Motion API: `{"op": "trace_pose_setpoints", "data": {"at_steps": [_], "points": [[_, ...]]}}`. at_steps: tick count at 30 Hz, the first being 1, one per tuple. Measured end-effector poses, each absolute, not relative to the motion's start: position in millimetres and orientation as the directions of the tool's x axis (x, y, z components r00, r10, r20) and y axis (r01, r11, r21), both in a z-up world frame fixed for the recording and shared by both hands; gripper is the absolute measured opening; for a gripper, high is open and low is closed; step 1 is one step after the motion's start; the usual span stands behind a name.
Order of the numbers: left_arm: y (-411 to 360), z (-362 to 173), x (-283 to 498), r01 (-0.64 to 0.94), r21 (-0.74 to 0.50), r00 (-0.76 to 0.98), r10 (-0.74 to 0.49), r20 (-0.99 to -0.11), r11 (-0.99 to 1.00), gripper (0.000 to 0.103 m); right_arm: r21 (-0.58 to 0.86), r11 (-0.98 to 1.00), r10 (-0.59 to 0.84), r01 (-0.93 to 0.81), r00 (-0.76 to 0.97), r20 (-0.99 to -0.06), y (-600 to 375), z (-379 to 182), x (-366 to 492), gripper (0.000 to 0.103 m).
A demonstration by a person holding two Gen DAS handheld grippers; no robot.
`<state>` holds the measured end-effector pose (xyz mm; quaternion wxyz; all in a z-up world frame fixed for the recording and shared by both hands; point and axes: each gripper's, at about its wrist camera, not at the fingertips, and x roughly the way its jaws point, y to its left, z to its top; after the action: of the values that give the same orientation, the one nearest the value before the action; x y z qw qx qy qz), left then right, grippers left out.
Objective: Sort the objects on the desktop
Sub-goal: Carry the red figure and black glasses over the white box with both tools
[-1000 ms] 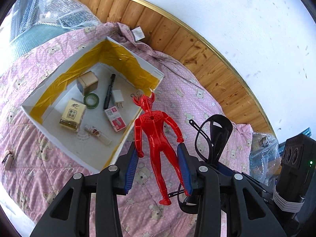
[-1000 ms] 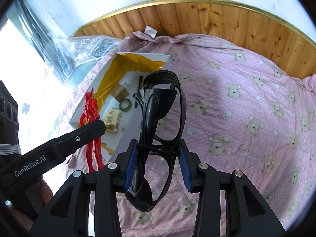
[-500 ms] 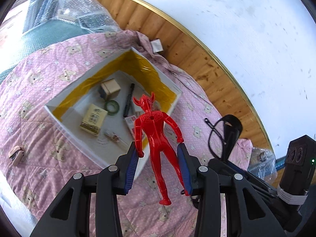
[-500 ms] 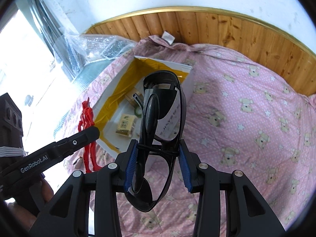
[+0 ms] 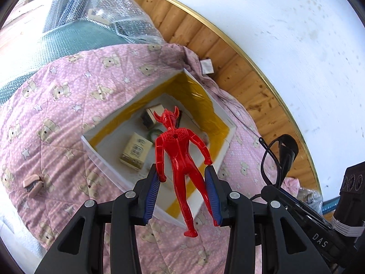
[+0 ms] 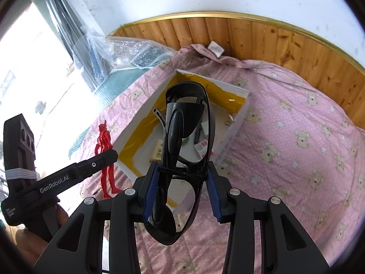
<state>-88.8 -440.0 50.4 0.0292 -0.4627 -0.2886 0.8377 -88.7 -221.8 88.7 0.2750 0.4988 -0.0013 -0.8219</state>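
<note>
A pink quilt (image 5: 57,114) with little bears and stars covers the surface under both claws. It looks soft and puffy, with stitched lines. Behind it runs a wall of brown wood planks (image 6: 262,36) with a thin gold strip on top, then a white wall (image 5: 285,22). Shiny bubble wrap (image 5: 118,6) is piled far ahead and to the left of the left claw.

The left claw (image 5: 183,194) is clenched on a red toy man (image 5: 180,157). The toy is smooth, hard plastic with two horns on its head. The blue ribbed pads (image 5: 151,194) press on its hands and legs. It hangs in the air above the near edge of a box (image 5: 230,123).

The box is white with yellow tape along its inner walls. It sits on the quilt, just ahead of both claws. Inside lie a tan packet (image 5: 135,150), a small brown box (image 5: 149,116) and a green ring (image 5: 152,134).

The right claw (image 6: 182,194) is clenched on black glasses (image 6: 182,159). They are glossy, with dark curved lenses, and stand on end between the pads, over the box's near side.

A small pink thing (image 5: 32,182) lies on the quilt to the left of the left claw.
</note>
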Motion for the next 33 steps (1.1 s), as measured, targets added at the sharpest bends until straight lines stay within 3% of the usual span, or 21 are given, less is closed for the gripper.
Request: {"op": "trace_pose_setpoints", "data": {"at_steps": [17,33], "points": [[-445,24,-137,0.178,-0.492,-0.5,0.352,-0.791,-0.852,0.041,0.278,-0.844,-0.445,0.458,-0.309,-0.841,-260,62,-132,0.042],[-448,-18,-159,0.249,-0.462,-0.402,0.343,-0.849,-0.851,0.041,0.26,-0.828,-0.423,0.498,-0.247,-0.872,-292,27,-182,0.042]]}}
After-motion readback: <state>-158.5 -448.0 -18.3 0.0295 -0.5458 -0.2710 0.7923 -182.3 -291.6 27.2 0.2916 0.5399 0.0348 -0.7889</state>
